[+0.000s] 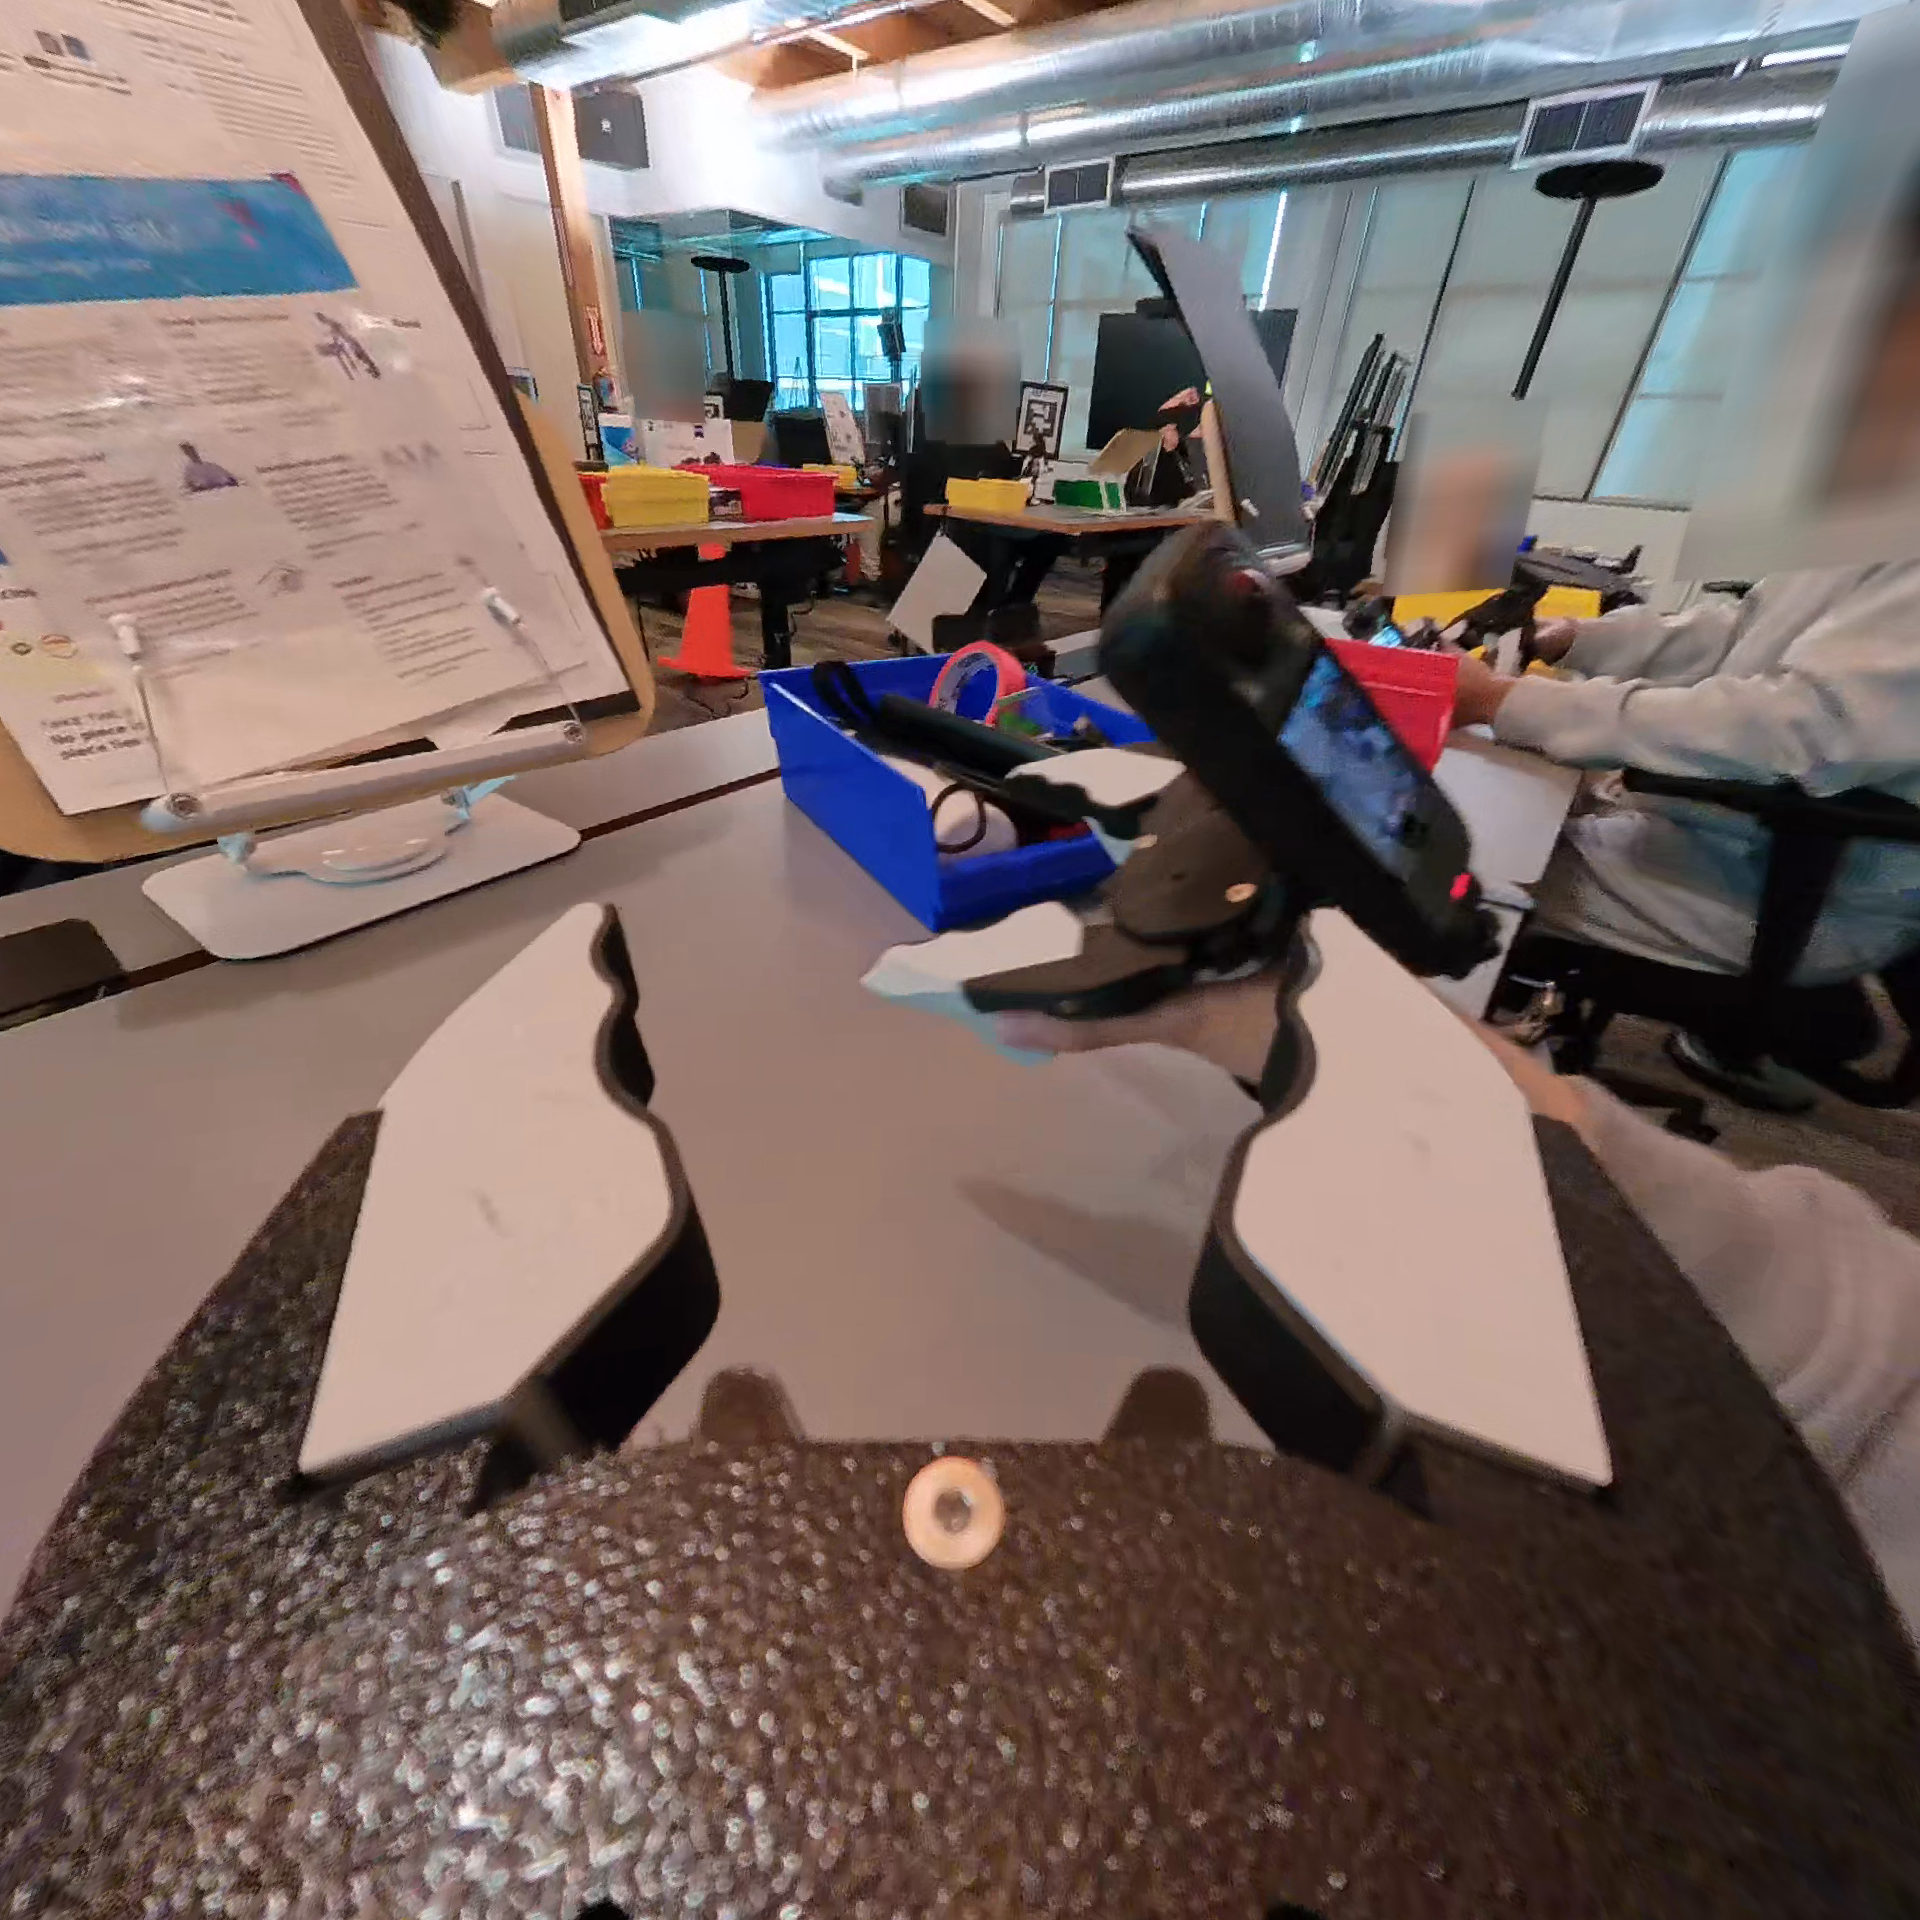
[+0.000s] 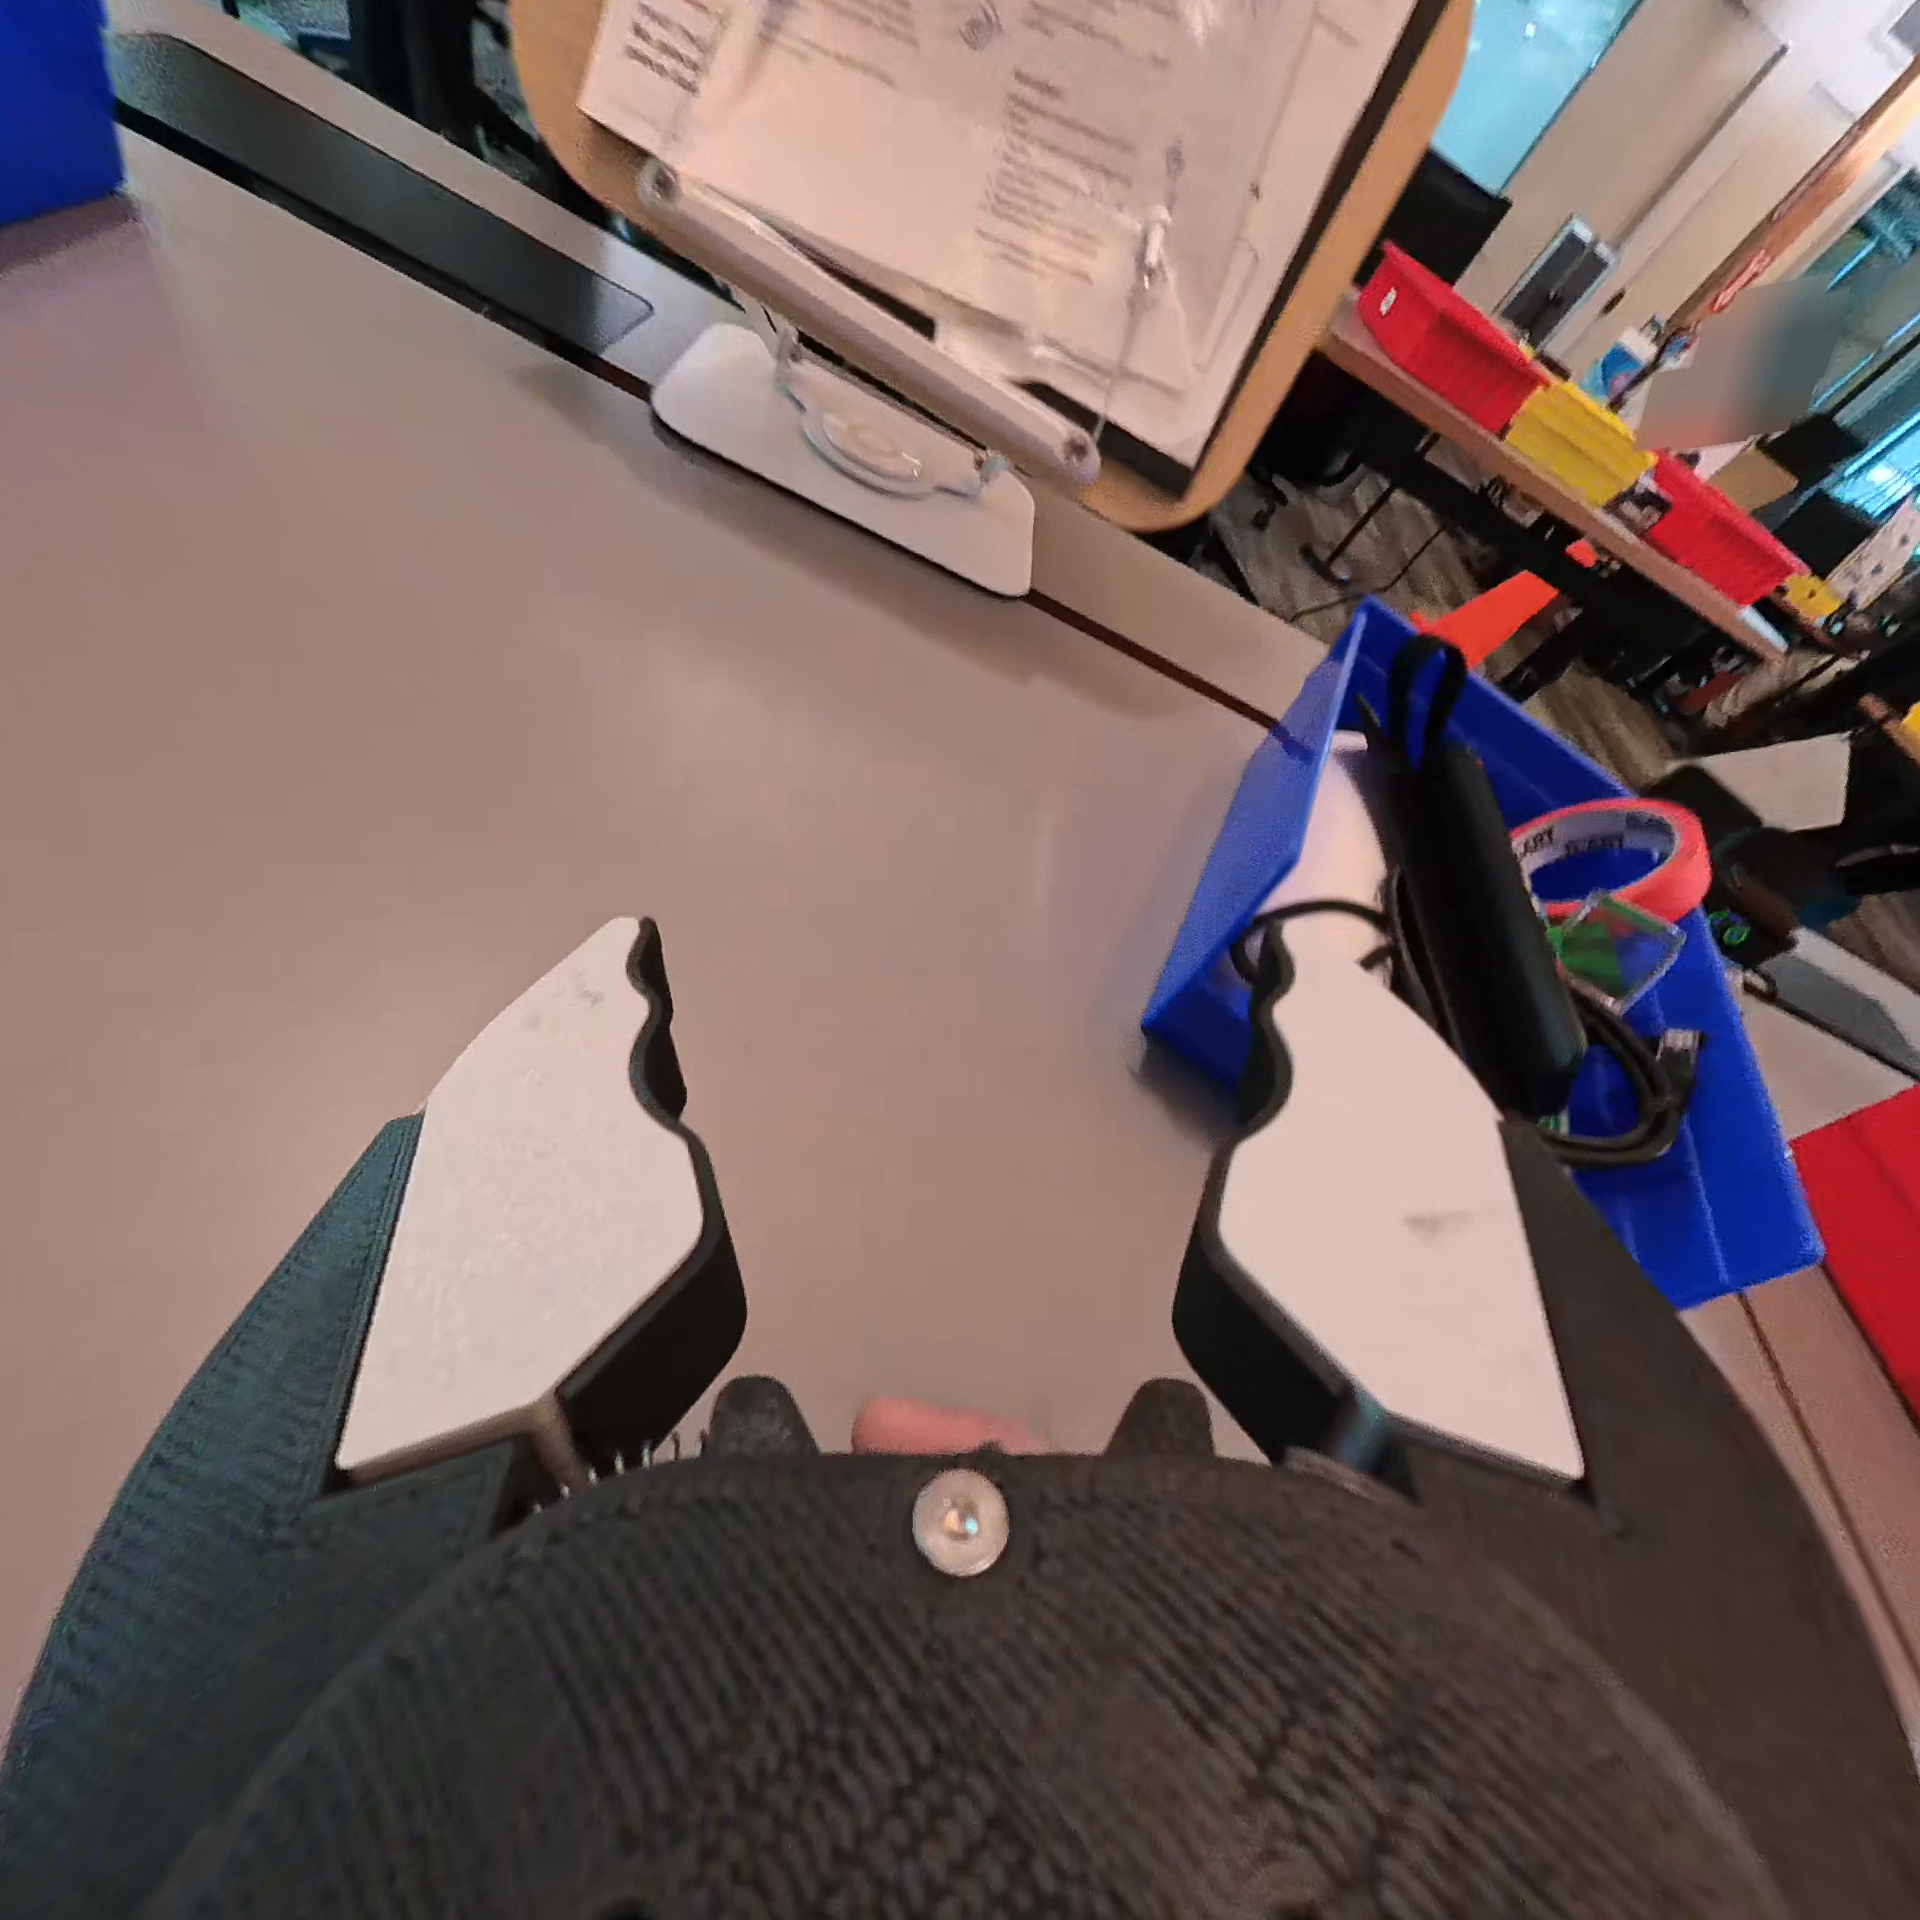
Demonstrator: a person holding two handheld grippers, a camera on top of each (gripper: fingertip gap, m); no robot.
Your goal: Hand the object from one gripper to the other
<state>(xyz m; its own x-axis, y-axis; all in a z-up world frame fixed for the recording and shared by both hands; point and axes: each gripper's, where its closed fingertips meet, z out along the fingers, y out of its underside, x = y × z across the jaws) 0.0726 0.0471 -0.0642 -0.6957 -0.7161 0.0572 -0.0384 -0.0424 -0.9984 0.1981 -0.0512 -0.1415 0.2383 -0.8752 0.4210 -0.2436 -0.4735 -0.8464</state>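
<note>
While hovering over the grey table, gaping wide at the left gripper, nothing held. Same at the right gripper: spread wide, empty, just beside the blue bin. Cannot pick out the object; black tool and pink tape roll lying in that bin.

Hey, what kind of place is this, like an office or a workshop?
Most likely an open-plan lab or maker workspace. Exposed silver ducts run under the ceiling, long tables in the background carry red and yellow parts bins, and the near grey table holds a blue bin of tape and cables beside a document stand.
</note>
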